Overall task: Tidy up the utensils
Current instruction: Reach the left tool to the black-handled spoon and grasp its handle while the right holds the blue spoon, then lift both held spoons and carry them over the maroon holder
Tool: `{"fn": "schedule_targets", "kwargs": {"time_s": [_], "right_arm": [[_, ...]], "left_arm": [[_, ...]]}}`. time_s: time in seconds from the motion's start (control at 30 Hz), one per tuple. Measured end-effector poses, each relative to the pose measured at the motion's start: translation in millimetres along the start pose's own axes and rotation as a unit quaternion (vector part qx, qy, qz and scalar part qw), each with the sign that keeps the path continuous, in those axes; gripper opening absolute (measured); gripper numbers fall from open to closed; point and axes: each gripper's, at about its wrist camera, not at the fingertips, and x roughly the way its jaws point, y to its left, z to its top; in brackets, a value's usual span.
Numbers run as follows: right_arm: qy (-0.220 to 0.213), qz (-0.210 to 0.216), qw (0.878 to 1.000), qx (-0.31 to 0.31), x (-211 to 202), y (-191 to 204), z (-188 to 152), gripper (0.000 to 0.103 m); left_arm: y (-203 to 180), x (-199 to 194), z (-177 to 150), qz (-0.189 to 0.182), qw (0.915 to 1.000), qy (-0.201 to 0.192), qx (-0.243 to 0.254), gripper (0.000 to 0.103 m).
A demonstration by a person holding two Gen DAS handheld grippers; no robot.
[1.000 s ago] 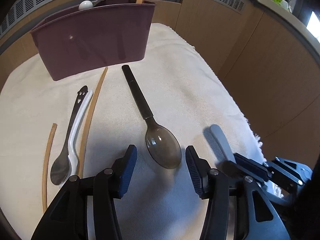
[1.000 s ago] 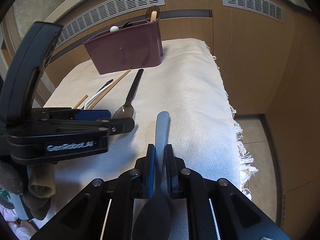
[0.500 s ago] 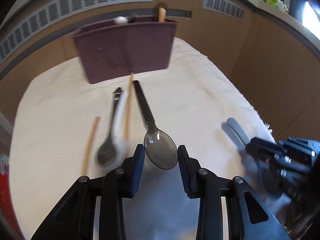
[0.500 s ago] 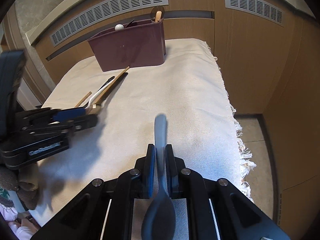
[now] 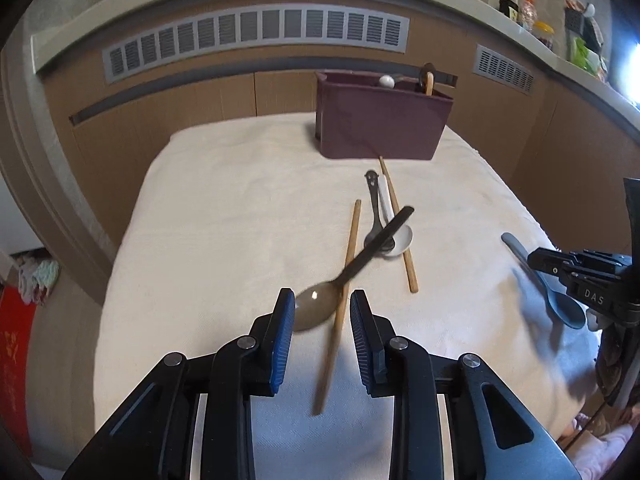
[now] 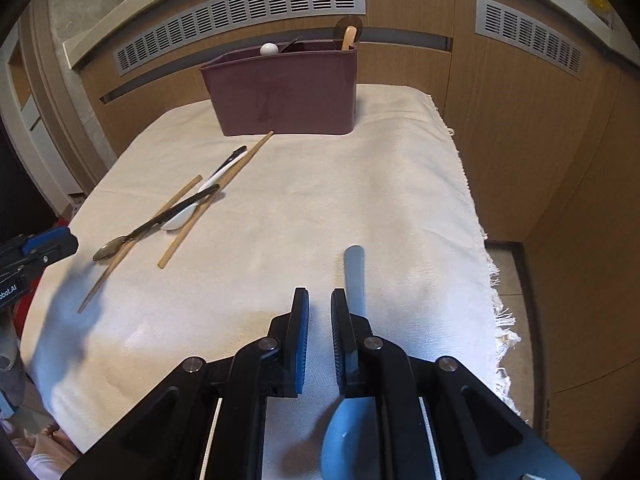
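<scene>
A maroon utensil holder point(image 5: 382, 126) point(image 6: 286, 92) stands at the far side of the cloth with a few utensils in it. A dark translucent spoon point(image 5: 352, 268) point(image 6: 156, 222) lies across two wooden chopsticks point(image 5: 344, 280), a black spoon point(image 5: 374, 216) and a white spoon point(image 5: 394, 232). My left gripper point(image 5: 322, 312) is open, its jaws either side of the dark spoon's bowl. My right gripper point(image 6: 320, 312) is open; the blue spoon point(image 6: 354, 276) point(image 5: 548, 284) lies on the cloth under and beside its right finger.
A cream cloth point(image 6: 340, 184) covers the table, with a fringed edge point(image 6: 500, 312) at the right. Wooden cabinets with vent grilles point(image 6: 240, 8) stand behind. The other gripper shows at each view's side.
My right gripper has opened and let go of the blue spoon, which now lies on the cloth. My left gripper has swung round; the dark spoon now lies across the chopsticks and spoons.
</scene>
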Motion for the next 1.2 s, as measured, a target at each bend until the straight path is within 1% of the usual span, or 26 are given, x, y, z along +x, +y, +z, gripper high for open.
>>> {"fn": "schedule_targets", "kwargs": {"time_s": [0.1,0.17,0.2,0.23,0.27,0.3,0.33,0.37,0.4,0.43,0.47,0.5,0.57,0.67,0.77,0.8,0.87,0.93,1.03,1.07,1.13,1.17,1.2], "right_arm": [[0.013,-0.011,1.0,0.004,8,-7,4,0.012],[0.026,-0.009,1.0,0.006,16,-10,8,0.013],[0.028,-0.011,1.0,0.005,19,-10,9,0.017],[0.029,-0.015,0.999,0.002,21,-9,11,0.027],[0.037,-0.013,0.999,-0.002,25,-7,11,0.032],[0.048,-0.008,0.999,-0.005,31,-5,11,0.038],[0.047,-0.011,0.999,-0.01,32,-3,10,0.039],[0.044,-0.021,0.999,-0.024,32,1,8,0.039],[0.044,-0.027,0.998,-0.038,32,5,8,0.037],[0.045,-0.025,0.998,-0.044,30,7,7,0.022],[0.049,-0.014,0.998,-0.042,30,7,7,0.014],[0.052,-0.006,0.998,-0.037,28,6,7,0.011],[0.051,-0.003,0.998,-0.033,25,4,6,0.01],[0.045,0.014,0.999,-0.016,16,-2,5,0.01],[0.032,0.015,0.999,-0.011,8,-6,6,0.01],[0.029,0.016,0.999,-0.008,6,-7,5,0.01],[0.026,0.021,0.999,-0.005,4,-9,5,0.011],[0.023,0.024,0.999,-0.007,4,-9,4,0.011],[0.021,0.029,0.999,-0.009,5,-8,5,0.011],[0.021,0.032,0.999,-0.008,7,-8,5,0.011],[0.021,0.034,0.999,-0.005,10,-9,5,0.011],[0.022,0.035,0.999,-0.004,11,-9,4,0.011],[0.023,0.035,0.999,-0.001,13,-10,4,0.011]], "left_arm": [[0,6,-8,-0.006,0.9999,0.013,-0.001,0.03],[0,10,-13,-0.011,0.9997,0.023,-0.001,0.03],[0,10,-15,-0.013,0.9996,0.026,-0.001,0.03],[0,11,-16,-0.015,0.9994,0.03,0.0,0.031],[1,12,-18,-0.017,0.9993,0.033,0.002,0.032],[1,13,-19,-0.018,0.9992,0.035,0.004,0.035],[2,14,-19,-0.02,0.9991,0.038,0.006,0.037],[1,15,-19,-0.022,0.9989,0.04,0.01,0.042],[1,15,-18,-0.023,0.9988,0.04,0.014,0.045],[1,15,-17,-0.025,0.9987,0.041,0.018,0.045],[0,16,-14,-0.029,0.9984,0.042,0.023,0.045],[-3,16,-10,-0.037,0.998,0.043,0.03,0.045],[-10,19,2,-0.056,0.996,0.045,0.054,0.045],[-23,28,25,-0.077,0.9904,0.054,0.101,0.045],[-28,46,55,-0.113,0.9827,0.087,0.118,0.045],[-29,53,62,-0.114,0.9812,0.097,0.121,0.045],[-32,67,72,-0.103,0.978,0.116,0.139,0.045],[-35,83,78,-0.106,0.9722,0.145,0.151,0.045],[-35,102,76,-0.117,0.9659,0.183,0.141,0.044],[-37,106,74,-0.117,0.9645,0.19,0.14,0.042],[-41,109,74,-0.102,0.967,0.182,0.146,0.039],[-42,109,75,-0.097,0.9685,0.179,0.144,0.033],[-41,110,76,-0.094,0.9707,0.176,0.134,0.021]]}}
